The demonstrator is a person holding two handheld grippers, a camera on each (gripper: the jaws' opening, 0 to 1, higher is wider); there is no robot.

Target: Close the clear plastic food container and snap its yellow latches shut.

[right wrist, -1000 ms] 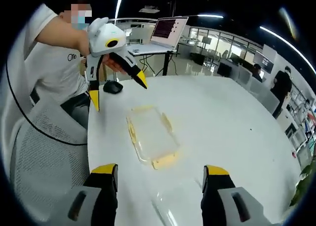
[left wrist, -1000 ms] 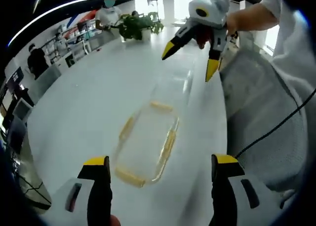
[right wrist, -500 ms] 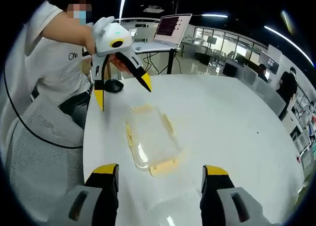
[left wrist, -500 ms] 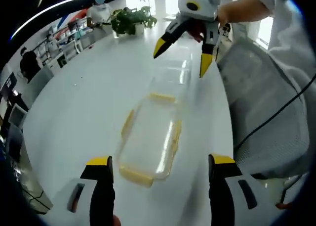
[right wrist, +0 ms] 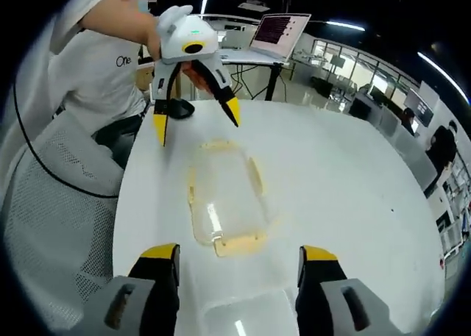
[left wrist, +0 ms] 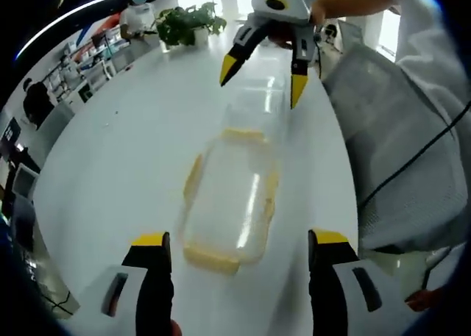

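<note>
Clear plastic food container (left wrist: 232, 192) lies on the white tabletop (left wrist: 118, 152) between the 2 grippers, yellow latches (left wrist: 211, 258) splayed outward. Both grippers — left gripper (left wrist: 235, 240), right gripper (right wrist: 232, 251) — have drawn nearer since 1 second ago, jaws apart and empty; closing seems about to begin.

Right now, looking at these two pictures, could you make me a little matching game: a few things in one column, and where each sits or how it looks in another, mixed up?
Things:
1. clear plastic food container with yellow latches
2. open laptop computer
3. green potted plant
4. grey mesh chair

Places or states:
A. at the far end of the white table
B. on a stand beyond the table
C. lying on the table between the two grippers
D. beside the table's edge

Pairs: 1-C, 2-B, 3-A, 4-D
</note>
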